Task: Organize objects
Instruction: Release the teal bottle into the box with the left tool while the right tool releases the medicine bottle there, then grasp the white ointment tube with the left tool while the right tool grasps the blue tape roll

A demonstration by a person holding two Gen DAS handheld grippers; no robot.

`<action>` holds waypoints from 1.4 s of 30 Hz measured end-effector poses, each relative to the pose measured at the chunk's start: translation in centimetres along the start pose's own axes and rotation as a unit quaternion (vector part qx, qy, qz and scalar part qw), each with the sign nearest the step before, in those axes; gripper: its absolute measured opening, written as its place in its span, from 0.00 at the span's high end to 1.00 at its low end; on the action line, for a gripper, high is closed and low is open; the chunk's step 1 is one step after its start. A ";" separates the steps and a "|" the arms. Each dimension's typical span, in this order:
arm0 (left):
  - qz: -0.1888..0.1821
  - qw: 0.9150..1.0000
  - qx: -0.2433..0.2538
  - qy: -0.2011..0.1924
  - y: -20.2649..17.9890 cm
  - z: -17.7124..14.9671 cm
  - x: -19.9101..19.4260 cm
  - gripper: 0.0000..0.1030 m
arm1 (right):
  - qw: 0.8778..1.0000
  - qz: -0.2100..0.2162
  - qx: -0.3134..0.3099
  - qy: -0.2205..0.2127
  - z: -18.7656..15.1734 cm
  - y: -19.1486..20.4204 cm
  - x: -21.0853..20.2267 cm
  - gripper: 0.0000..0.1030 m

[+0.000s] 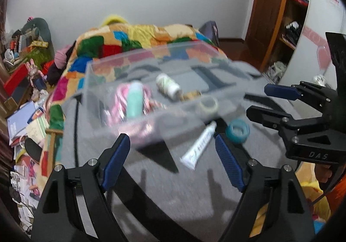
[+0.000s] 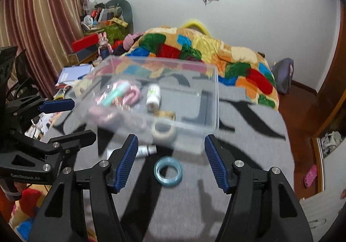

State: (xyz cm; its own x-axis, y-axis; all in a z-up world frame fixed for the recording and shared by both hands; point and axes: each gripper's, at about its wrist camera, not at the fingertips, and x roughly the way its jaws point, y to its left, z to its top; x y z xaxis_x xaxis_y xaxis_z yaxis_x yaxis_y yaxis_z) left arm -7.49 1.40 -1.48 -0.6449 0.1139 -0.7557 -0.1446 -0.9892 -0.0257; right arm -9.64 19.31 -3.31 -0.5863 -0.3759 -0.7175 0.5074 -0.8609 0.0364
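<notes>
Both views were evenly and brightly lit from overhead. Motion blur smeared the clear plastic storage box (image 1: 138, 81) and its contents. Dark shadows were cast on the grey patterned blanket (image 2: 248, 155). Edges were bent by fisheye distortion.

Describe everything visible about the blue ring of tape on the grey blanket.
The blue tape ring is a small roll of translucent teal-blue tape with an open centre. It lies flat on the grey blanket, outside the clear plastic box and on its near side. A white tube lies beside it, apart from it. Nothing grips it: it sits ahead of the right gripper, between its open jaws, untouched. Motion blur hides any finer detail.
</notes>
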 end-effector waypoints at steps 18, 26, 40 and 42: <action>-0.031 0.997 0.028 0.069 -2.1 -0.4 6.8 0.43 | 0.997 0.027 0.036 0.070 -3.2 -1.9 5.8 0.48; -0.052 0.995 0.057 0.058 -3.5 -0.1 7.5 0.71 | 0.998 0.023 0.015 0.060 -3.5 -1.4 5.1 0.65; -0.053 0.997 0.041 0.026 -3.4 -1.7 3.8 0.85 | 0.999 0.030 0.029 0.019 -3.0 -1.1 1.3 0.65; -0.052 0.998 0.034 0.013 -3.1 -1.3 2.8 0.85 | 0.999 0.030 0.028 0.007 -2.4 -1.0 0.5 0.65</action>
State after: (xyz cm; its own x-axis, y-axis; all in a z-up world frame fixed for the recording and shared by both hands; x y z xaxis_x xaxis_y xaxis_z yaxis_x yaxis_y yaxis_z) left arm -7.83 4.61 -4.35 -0.6043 0.2123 -0.7680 -0.2614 -0.9633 -0.0606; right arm -8.91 20.76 -5.41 -0.5470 -0.4227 -0.7226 0.5043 -0.8554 0.1186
